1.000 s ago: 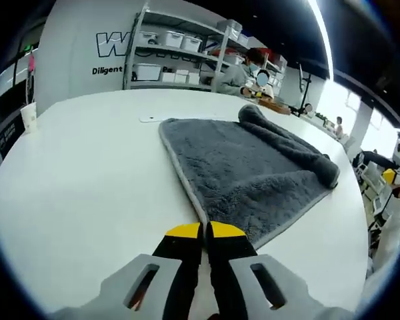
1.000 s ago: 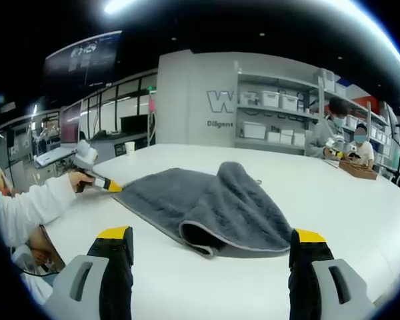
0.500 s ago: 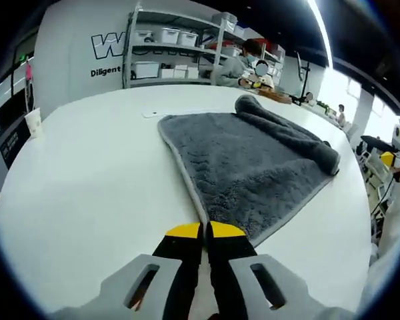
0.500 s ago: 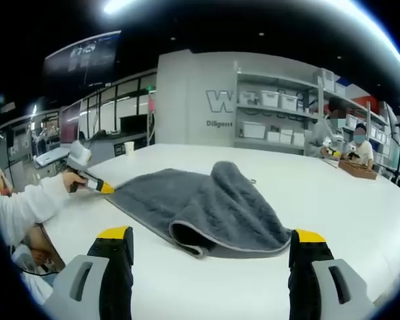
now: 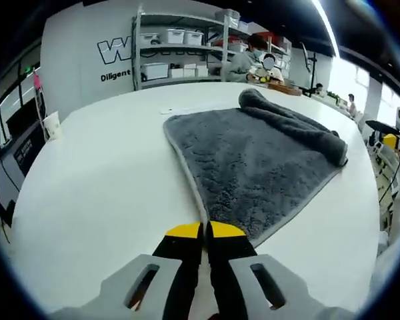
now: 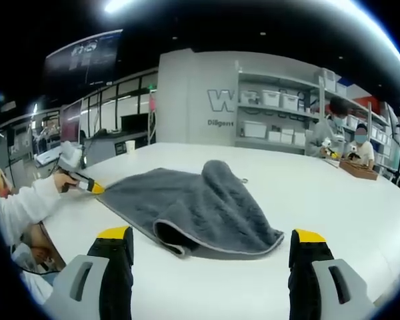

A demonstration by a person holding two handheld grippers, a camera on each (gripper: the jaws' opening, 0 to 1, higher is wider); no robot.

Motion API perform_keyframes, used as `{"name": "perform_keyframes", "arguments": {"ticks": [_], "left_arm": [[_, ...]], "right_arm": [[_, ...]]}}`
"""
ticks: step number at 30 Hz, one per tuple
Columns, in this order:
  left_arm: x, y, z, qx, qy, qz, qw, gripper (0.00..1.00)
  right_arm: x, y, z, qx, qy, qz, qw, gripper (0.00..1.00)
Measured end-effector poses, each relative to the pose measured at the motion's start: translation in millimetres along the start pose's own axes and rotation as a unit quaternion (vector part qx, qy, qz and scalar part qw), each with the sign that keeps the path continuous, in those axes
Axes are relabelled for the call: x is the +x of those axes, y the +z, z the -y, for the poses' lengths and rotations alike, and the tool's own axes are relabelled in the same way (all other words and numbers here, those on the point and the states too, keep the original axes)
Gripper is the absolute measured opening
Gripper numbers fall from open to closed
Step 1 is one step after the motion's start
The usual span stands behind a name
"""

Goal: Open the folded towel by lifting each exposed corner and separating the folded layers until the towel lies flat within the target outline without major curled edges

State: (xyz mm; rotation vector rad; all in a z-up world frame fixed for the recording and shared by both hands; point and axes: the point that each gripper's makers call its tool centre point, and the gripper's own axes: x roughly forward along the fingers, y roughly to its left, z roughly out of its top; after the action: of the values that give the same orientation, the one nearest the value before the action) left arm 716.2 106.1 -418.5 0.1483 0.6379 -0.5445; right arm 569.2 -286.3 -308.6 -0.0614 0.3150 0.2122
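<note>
White table (image 5: 100, 200), shelving with bins (image 6: 273, 117), perhaps cup (image 5: 52, 125)

bright, even indoor light from ceiling strips (image 5: 323, 27), which flare white. windows (image 5: 350, 73) at far right are blown out. the white table (image 5: 100, 180) gleams softly, and a faint shadow lies under the towel (image 6: 187, 207). fisheye bending curves the edges. near jaws are slightly soft; far shelves (image 6: 273, 113) are blurry.

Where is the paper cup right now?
In the left gripper view the paper cup stands at the white table's far left edge, left of the grey towel.
</note>
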Motion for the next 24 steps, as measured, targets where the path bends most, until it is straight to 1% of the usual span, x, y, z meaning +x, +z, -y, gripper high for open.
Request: {"name": "perform_keyframes", "arguments": {"ticks": [3,5,11,19,24], "left_arm": [[-8,-6.7,-7.2,-0.012,0.009,0.006,0.9999,0.03],[-9,-7.3,-7.7,-0.014,0.010,0.007,0.9998,0.03],[-27,-20.9,-13.8,-0.038,0.017,0.016,0.9990,0.03],[-46,-35.8,-15.6,-0.038,0.035,0.019,0.9985,0.03],[-54,-42.5,-15.3,-0.045,0.037,0.023,0.9981,0.03]], "right_arm": [[0,-0.2,-1,-0.001,0.001,-0.001,1.0000,0.97],[0,-0.2,-1,-0.001,0.001,-0.001,1.0000,0.97],[1,-1.1,-3,-0.002,0.003,-0.003,1.0000,0.97],[2,-2.7,0,0.001,-0.001,-0.005,1.0000,0.97],[2,-2.7,0,0.001,-0.001,-0.004,1.0000,0.97]]}}
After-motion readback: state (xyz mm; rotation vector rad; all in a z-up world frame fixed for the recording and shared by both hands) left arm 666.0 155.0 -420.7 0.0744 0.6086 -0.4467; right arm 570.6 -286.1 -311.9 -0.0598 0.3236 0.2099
